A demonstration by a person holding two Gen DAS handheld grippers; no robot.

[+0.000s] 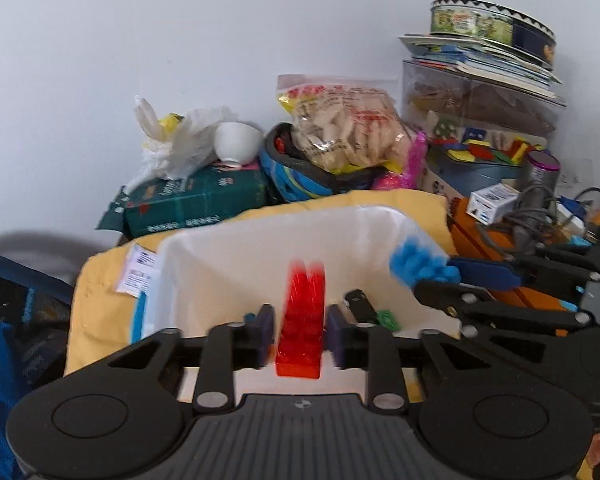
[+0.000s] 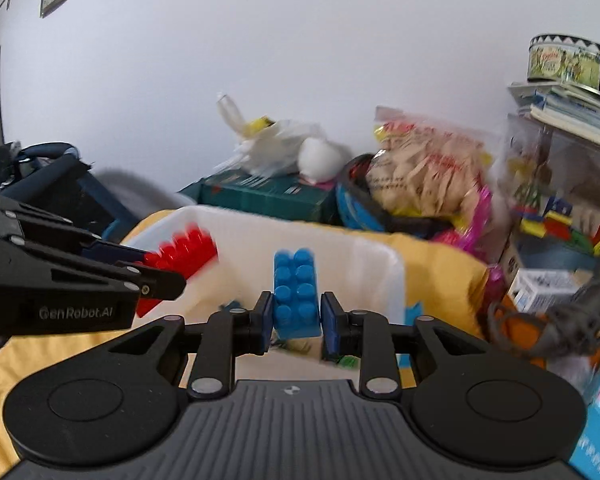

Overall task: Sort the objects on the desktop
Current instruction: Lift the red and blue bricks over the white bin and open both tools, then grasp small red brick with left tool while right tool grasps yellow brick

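Note:
My left gripper [image 1: 300,330] is shut on a red toy brick [image 1: 303,316] and holds it above a white plastic bin [image 1: 228,256]. My right gripper [image 2: 296,316] is shut on a blue toy brick [image 2: 296,296] over the same bin [image 2: 364,252]. In the left wrist view the right gripper [image 1: 440,280] comes in from the right with the blue brick [image 1: 416,262]. In the right wrist view the left gripper [image 2: 156,276] comes in from the left with the red brick [image 2: 184,250]. A black piece [image 1: 358,304] and a small green piece [image 1: 388,319] lie on the bin floor.
The bin sits on a yellow cloth [image 1: 100,276]. Behind it are a green box [image 1: 196,200], a white bowl [image 1: 236,142], a snack bag [image 1: 348,128], a blue helmet [image 1: 300,176] and a clear box under stacked books and a tin [image 1: 492,24]. Cables and an orange item [image 1: 500,232] lie at right.

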